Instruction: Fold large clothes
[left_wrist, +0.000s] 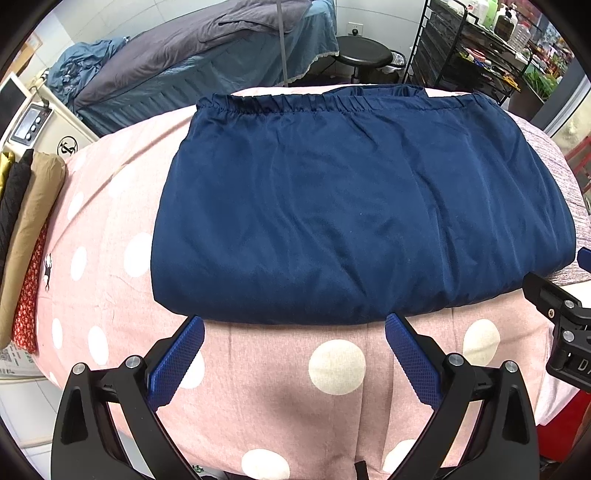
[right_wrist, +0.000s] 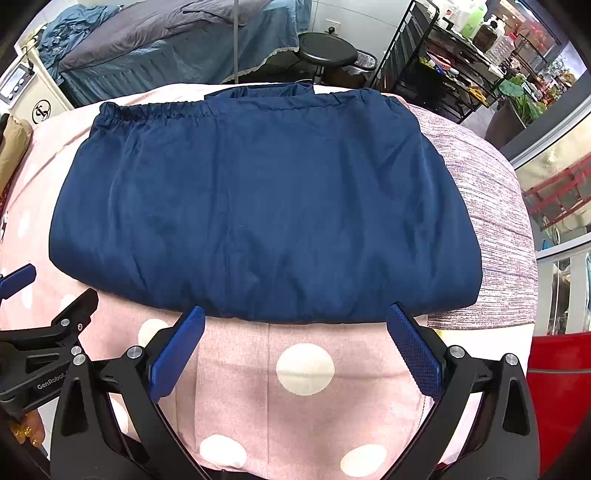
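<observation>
The navy garment (left_wrist: 354, 206) is lying folded into a broad rectangle on the bed (left_wrist: 332, 391), which is covered in a pink polka-dot sheet; its elastic-gathered waistband (left_wrist: 295, 105) is running along the far edge, and its rounded, doubled-over fold is facing the near edge. Its right end is resting over a mauve striped cloth (right_wrist: 491, 221) that is covering the bed's right side. The cloth looks thin and slippery, so the next fold is probably going to need both claws biting all the layers at the near fold together, one toward each near corner, and lifting evenly, or the upper layer is likely to slide off the lower. The left claw (left_wrist: 293, 325) is hovering just short of the near fold with its blue pads spread wide and nothing between them, pointing across the bed. The right claw (right_wrist: 295, 317) is sitting in the same pose, equally agape and empty, its pad tips almost reaching the garment's near fold; whether they are touching it I cannot tell. The two claws are standing side by side. A stack of folded clothes (left_wrist: 26, 229) is waiting at the bed's left edge.
</observation>
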